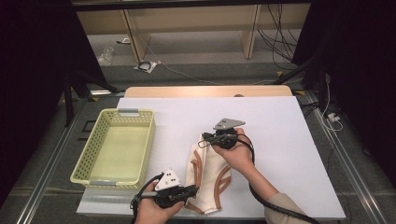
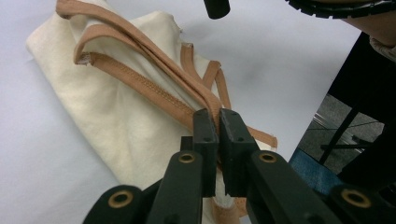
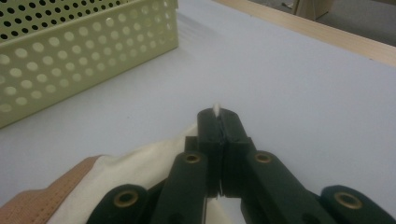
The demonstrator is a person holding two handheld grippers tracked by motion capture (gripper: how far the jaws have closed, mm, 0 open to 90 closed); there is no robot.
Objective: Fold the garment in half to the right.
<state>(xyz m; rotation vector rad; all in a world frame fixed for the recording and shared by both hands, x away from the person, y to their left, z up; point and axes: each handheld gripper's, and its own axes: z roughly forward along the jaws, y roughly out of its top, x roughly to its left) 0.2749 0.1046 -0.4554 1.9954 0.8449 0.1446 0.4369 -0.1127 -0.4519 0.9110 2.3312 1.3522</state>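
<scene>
A cream cloth bag point(image 1: 205, 175) with tan straps lies folded on the white table sheet point(image 1: 280, 135), near its front edge. My left gripper point(image 1: 192, 190) is at the bag's near end, its jaws shut on the tan straps point(image 2: 154, 91) where they bunch together. My right gripper point(image 1: 203, 140) is at the bag's far end, shut on the cream cloth point(image 3: 140, 172); a sliver of cloth pokes out past its fingertips point(image 3: 216, 110). Both hands come in from the bottom edge.
A pale yellow perforated basket point(image 1: 91, 154) stands left of the bag, empty; its wall point(image 3: 70, 65) is close to my right gripper. The wooden table edge point(image 1: 208, 91) runs along the back. Open white sheet spreads right of the bag.
</scene>
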